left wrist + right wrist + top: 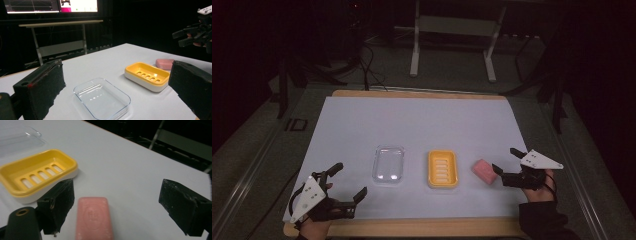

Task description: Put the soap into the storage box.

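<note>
**Both grippers spread, soap between the right one's jaws**

The right gripper (504,162) was wide open w/ the pink soap bar (94,218) lying flat on the white table (422,120) between its jaws, nearer one jaw, not pinched. Just past that jaw sat the yellow soap dish (35,173). The left gripper (349,179) hung spread too, holding nothing; the clear lid (102,97) lay ahead of it, the dish beyond.

Both grippers, the left gripper (346,180) and the right gripper (507,160), are black, with chunky rough-faced fingers (58,203) and a grey three-cornered plate (539,159) on top. Dark sleeve (542,220) at the right wrist.
</note>
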### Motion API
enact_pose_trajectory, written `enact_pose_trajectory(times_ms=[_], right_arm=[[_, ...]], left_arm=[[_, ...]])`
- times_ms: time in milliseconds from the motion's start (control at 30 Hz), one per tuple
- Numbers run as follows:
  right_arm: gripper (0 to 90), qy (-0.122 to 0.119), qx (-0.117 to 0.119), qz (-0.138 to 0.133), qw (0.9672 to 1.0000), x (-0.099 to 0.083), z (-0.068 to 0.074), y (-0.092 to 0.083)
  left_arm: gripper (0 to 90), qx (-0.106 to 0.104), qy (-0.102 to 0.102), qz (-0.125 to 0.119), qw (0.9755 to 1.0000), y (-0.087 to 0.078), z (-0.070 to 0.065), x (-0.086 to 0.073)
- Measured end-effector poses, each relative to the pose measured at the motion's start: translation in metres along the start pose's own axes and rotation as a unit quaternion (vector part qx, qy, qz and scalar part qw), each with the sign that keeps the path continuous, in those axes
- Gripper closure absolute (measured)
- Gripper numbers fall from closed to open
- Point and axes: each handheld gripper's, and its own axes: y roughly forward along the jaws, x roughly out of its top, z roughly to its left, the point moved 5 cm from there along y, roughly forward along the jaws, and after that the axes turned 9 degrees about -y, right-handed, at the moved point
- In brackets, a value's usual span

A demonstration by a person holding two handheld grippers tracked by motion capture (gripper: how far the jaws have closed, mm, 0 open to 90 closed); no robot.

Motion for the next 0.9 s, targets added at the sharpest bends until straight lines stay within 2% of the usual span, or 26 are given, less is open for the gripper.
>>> enact_pose_trajectory(times_ms=[167, 233, 367, 400, 467, 567, 600, 633, 667, 800, 900], right_arm=[[13.2, 0.01, -0.003, 0.014, 0.9998, -0.001, -0.005, 0.001], [13.8, 0.021, -0.013, 0.037, 0.999, -0.002, -0.008, 0.002], [13.7, 0.057, -0.036, 0.092, 0.9935, -0.008, -0.014, 0.003], [13.7, 0.057, -0.036, 0.092, 0.9935, -0.008, -0.014, 0.003], [13.5, 0.068, -0.064, 0.108, 0.9897, -0.012, -0.019, 0.003], [13.5, 0.081, -0.077, 0.132, 0.985, -0.015, -0.023, 0.002], [13.5, 0.081, -0.077, 0.132, 0.985, -0.015, -0.023, 0.002], [13.5, 0.088, -0.08, 0.146, 0.9821, -0.017, -0.024, 0.002], [13.5, 0.106, -0.081, 0.175, 0.9755, -0.021, -0.027, 0.001], [13.7, 0.14, -0.09, 0.218, 0.9618, -0.029, -0.031, 0.0], [13.4, 0.151, -0.091, 0.251, 0.9518, -0.034, -0.033, -0.001]], left_arm=[[0.7, 0.0, 0.0, 0.001, 1.0, 0.001, -0.001, 0.0], [0.7, 0.002, 0.001, 0.002, 1.0, 0.001, 0.0, 0.0], [0.7, 0.003, 0.001, 0.002, 1.0, 0.0, 0.0, 0.0], [0.7, 0.003, 0.001, 0.002, 1.0, 0.0, 0.0, 0.0], [0.7, 0.002, 0.005, 0.006, 1.0, 0.001, -0.001, -0.001], [0.7, 0.002, 0.005, 0.007, 1.0, 0.001, -0.001, -0.001], [0.7, 0.002, 0.005, 0.007, 1.0, 0.001, -0.001, -0.001], [0.7, 0.002, 0.005, 0.006, 1.0, 0.001, -0.002, -0.001], [0.7, 0.002, 0.005, 0.007, 1.0, 0.001, -0.002, -0.002], [0.7, 0.002, 0.005, 0.007, 1.0, 0.002, -0.002, -0.002], [0.7, 0.002, 0.007, 0.009, 0.9999, 0.002, -0.002, -0.002]])
